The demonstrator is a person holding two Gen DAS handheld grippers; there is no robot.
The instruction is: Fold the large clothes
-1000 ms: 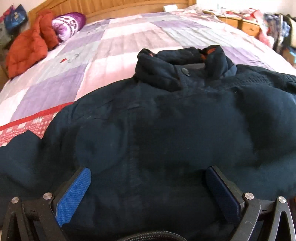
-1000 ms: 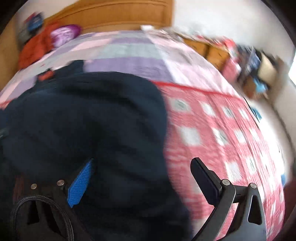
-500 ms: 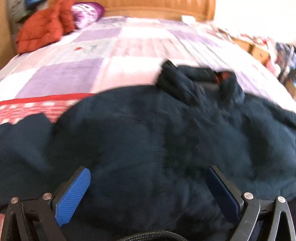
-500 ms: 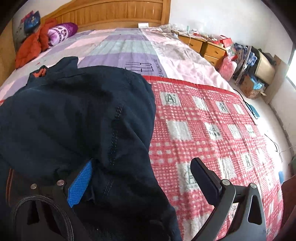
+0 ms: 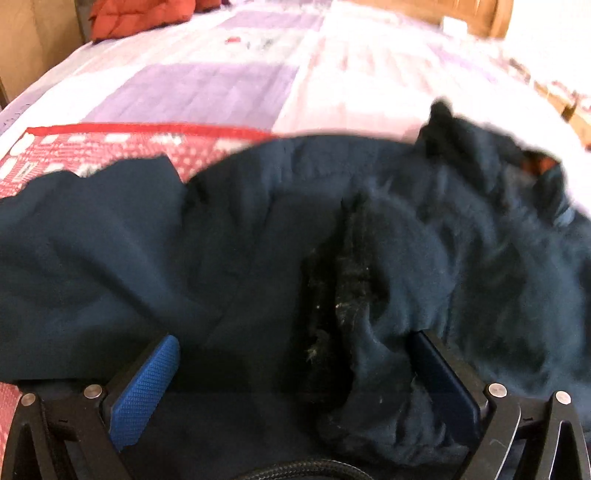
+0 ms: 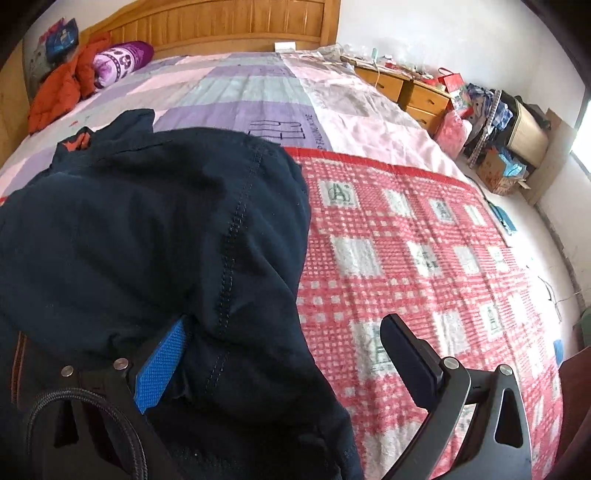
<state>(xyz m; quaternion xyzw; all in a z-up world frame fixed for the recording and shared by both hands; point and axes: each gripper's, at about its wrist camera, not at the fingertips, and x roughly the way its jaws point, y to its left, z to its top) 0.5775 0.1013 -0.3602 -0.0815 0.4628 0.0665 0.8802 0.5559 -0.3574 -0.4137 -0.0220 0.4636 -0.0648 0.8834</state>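
A large dark navy jacket (image 5: 258,236) lies spread on the bed, its collar (image 5: 517,158) at the far right of the left wrist view. My left gripper (image 5: 291,369) is open, low over the jacket. A sleeve cuff with black ribbed lining (image 5: 351,280) lies between its fingers, close to the right finger (image 5: 443,384). In the right wrist view the jacket (image 6: 129,229) fills the left half, its stitched seam running down the middle. My right gripper (image 6: 286,365) is open, with the jacket's right edge draped over the blue left pad (image 6: 162,365). Its right finger (image 6: 410,362) hangs over the red checked blanket (image 6: 424,251).
The bed has a purple and pink quilt (image 6: 240,85) and a wooden headboard (image 6: 229,22). An orange down jacket (image 6: 59,92) and a purple pillow (image 6: 122,59) lie at the head. Wooden nightstands (image 6: 406,88), bags and a cardboard box (image 6: 495,173) crowd the floor on the right.
The left wrist view has swung left and dropped closer to the jacket; the ribbed sleeve cuff now lies between its open fingers. The right gripper has barely moved in the last half second.
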